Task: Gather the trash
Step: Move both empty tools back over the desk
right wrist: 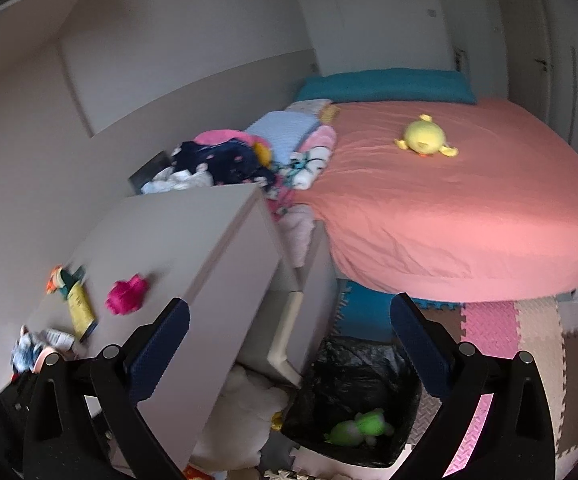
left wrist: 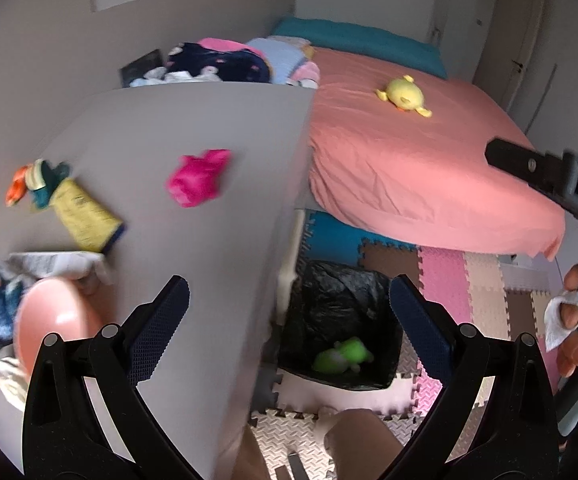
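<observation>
Black liner fills the bin [left wrist: 339,320] on the floor beside the dresser [left wrist: 193,208], with one green item [left wrist: 343,356] already inside. Left on the dresser top: a pink wad [left wrist: 198,176] and a yellow packet [left wrist: 87,216]. Both the left gripper [left wrist: 289,328] and right gripper [right wrist: 289,344] hover wide apart, empty.

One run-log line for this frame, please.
left gripper: open, empty | right gripper: open, empty | black-lined bin: holds green toy

A bin [left wrist: 341,320] stands on the floor between dresser [left wrist: 193,208] (left) and bed [left wrist: 429,168].
</observation>
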A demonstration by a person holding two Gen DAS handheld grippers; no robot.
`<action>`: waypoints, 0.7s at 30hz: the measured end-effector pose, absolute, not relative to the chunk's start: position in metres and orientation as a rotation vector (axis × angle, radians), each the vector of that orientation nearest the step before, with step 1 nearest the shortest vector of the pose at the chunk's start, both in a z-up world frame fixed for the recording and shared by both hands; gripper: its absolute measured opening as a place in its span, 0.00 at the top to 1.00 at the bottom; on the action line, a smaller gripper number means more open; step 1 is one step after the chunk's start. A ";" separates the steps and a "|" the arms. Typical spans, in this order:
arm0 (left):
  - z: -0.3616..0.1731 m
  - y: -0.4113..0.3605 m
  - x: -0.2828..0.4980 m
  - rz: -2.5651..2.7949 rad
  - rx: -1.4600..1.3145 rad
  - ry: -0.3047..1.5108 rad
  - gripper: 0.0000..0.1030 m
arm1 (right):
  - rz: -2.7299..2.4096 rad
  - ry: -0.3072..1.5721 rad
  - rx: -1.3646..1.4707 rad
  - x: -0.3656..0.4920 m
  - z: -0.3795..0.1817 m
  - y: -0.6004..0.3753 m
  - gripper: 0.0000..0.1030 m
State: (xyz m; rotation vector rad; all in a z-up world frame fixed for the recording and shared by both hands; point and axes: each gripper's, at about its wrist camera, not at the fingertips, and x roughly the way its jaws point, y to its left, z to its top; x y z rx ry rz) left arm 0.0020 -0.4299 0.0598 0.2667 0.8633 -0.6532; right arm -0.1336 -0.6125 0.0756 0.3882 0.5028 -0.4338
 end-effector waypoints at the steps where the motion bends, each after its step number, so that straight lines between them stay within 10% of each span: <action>1: 0.062 -0.422 0.004 -0.643 0.260 0.861 0.06 | -0.419 0.507 0.381 -0.131 0.076 -0.605 0.03; 21: 0.085 -0.168 0.025 -0.255 0.101 0.825 0.06 | 0.003 0.595 0.137 -0.055 0.088 -0.395 0.03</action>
